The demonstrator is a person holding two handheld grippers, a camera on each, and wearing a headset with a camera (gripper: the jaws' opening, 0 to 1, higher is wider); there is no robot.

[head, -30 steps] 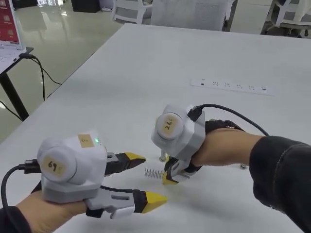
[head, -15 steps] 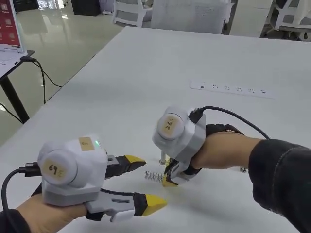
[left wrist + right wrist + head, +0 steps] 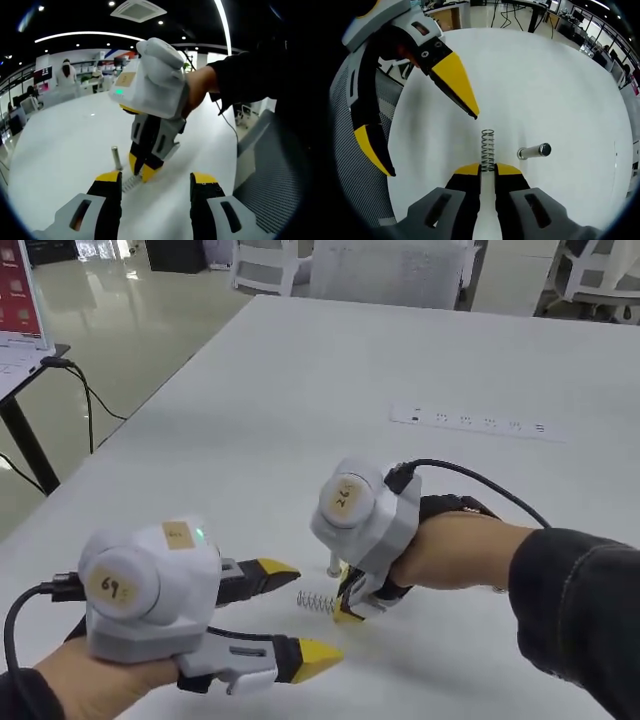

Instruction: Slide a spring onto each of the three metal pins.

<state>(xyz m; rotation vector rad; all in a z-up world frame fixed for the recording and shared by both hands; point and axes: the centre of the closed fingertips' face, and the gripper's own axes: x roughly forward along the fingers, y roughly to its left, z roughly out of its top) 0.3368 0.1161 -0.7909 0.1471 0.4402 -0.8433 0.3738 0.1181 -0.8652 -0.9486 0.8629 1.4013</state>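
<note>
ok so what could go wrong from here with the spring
The right gripper pinches the spring by one end only, so it may bend or flick out when pushed. Its free end sits beside the pin, not over it, and could tip the pin. The open left gripper is close enough to bump either.

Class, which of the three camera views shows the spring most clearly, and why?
The right gripper view: the spring juts from the shut right tool, its coils distinct, beside a pin. The head view shows it small by that tool's tip. The left gripper view shows it partly hidden by the left tool.
</note>
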